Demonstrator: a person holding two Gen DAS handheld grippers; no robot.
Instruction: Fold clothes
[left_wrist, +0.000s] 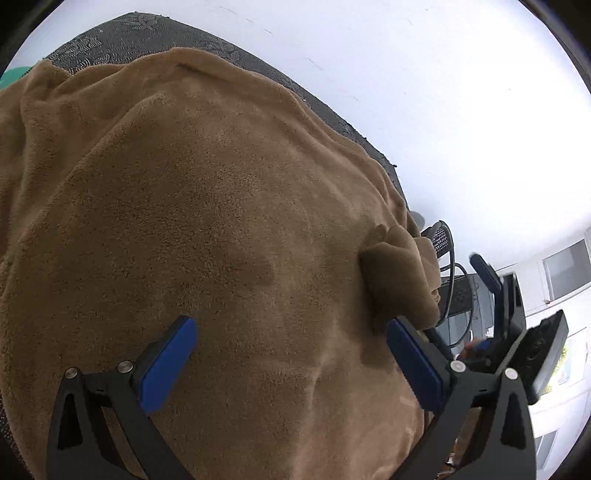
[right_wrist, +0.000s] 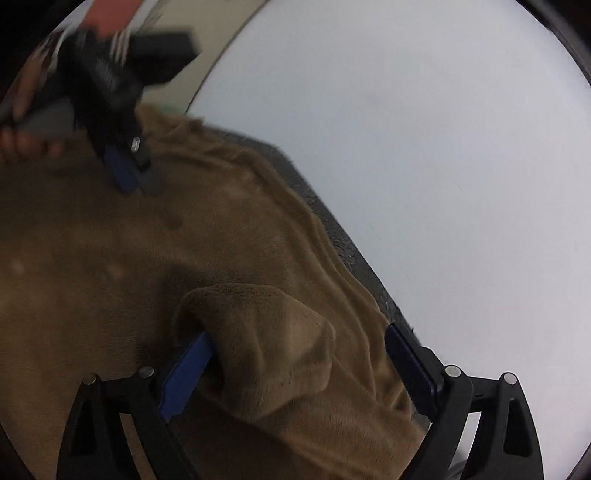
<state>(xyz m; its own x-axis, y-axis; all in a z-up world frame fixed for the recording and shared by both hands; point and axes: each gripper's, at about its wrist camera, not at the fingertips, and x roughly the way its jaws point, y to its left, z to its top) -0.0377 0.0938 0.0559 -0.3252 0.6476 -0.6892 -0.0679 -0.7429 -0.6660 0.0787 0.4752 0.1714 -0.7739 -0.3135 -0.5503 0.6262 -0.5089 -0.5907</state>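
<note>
The left gripper (left_wrist: 291, 363) is spread wide above a soft brown cloth (left_wrist: 207, 229) that lies flat under it on a dark mat (left_wrist: 110, 37). The right gripper (right_wrist: 299, 373) is spread wide too, with a raised fold (right_wrist: 266, 332) of the cloth between its blue pads (right_wrist: 184, 373), touching the left pad, not pinched

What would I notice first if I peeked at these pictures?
The big fuzzy brown garment fills nearly everything, spread over a dark patterned mat on a white surface. Near the right tool, a bunched-up fold of it pokes up between the open blue fingers. In the right wrist view, the left tool reaches over the cloth at the top left, gripped by the person's hand.
</note>
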